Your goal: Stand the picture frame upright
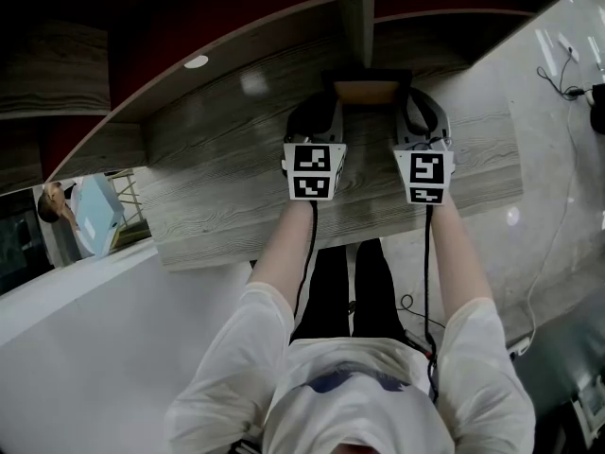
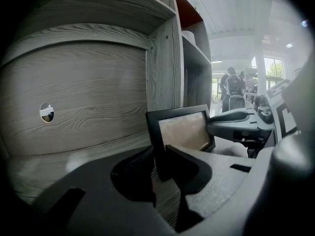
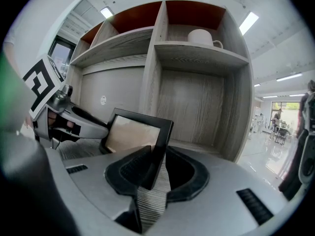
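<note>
Arms: both stretched straight forward from the shoulders, roughly parallel. The left forearm (image 1: 284,253) and right forearm (image 1: 456,253) are bare, and a cable runs along each.
Left gripper (image 2: 158,167): level and pointing at the shelf back. In its own view I see the fingers clamped on the left side rail of the picture frame (image 2: 183,131), one pad on each face.
Right gripper (image 3: 153,170): same pose, mirrored. Its fingers are closed on the frame's right side rail, which stands between the pads. The marker cubes of both grippers face up in the head view.
Picture frame: black border, pale insert, held between the two grippers in the upper centre of the head view. It stands upright with its face towards me. The jaws hide the bottom edge, so I can't tell whether it rests on the wood.
Desk top (image 1: 217,192): grey wood grain, under both grippers.
Shelf unit (image 3: 153,58): just behind the frame. A vertical divider rises right behind it, and the upper compartments have red backs.
Back panel: has a round cable hole (image 2: 47,112), middle left of the left gripper view.
Mug (image 3: 201,36): white, on the upper shelf, top centre of the right gripper view.
Far: people standing (image 2: 232,85) in a bright hall, upper right of the left gripper view.
</note>
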